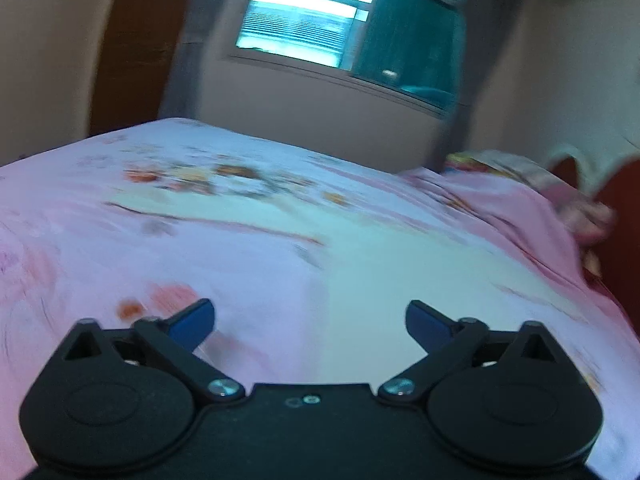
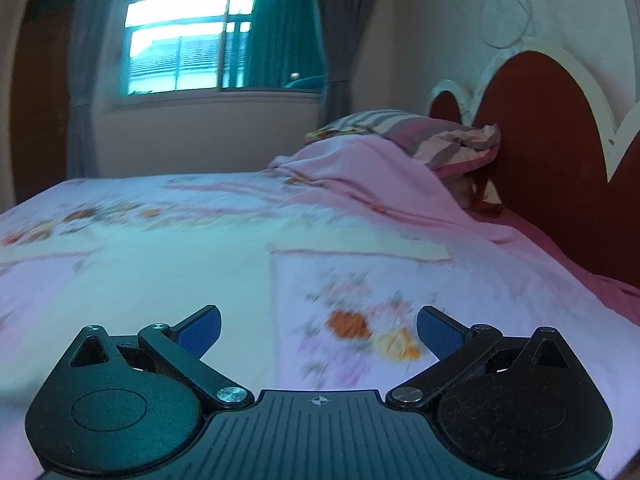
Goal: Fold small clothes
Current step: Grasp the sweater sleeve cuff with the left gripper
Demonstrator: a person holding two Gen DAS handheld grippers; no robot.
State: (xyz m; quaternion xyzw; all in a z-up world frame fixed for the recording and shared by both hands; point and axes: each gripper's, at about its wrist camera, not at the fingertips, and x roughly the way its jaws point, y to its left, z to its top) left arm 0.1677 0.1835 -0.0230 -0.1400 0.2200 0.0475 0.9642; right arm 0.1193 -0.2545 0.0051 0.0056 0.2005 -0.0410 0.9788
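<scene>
My left gripper (image 1: 310, 322) is open and empty, held low over a pink floral bedsheet (image 1: 260, 240). My right gripper (image 2: 318, 330) is open and empty too, above the same sheet (image 2: 180, 272), near an orange flower print (image 2: 352, 326). No small garment shows in either view. Both views are blurred by motion.
A striped pillow (image 2: 432, 136) lies under a bunched sheet fold (image 2: 360, 168) by the red and white headboard (image 2: 552, 152) at the right. A window (image 2: 208, 36) with grey curtains is in the far wall. A wooden door (image 1: 132, 40) stands at the left.
</scene>
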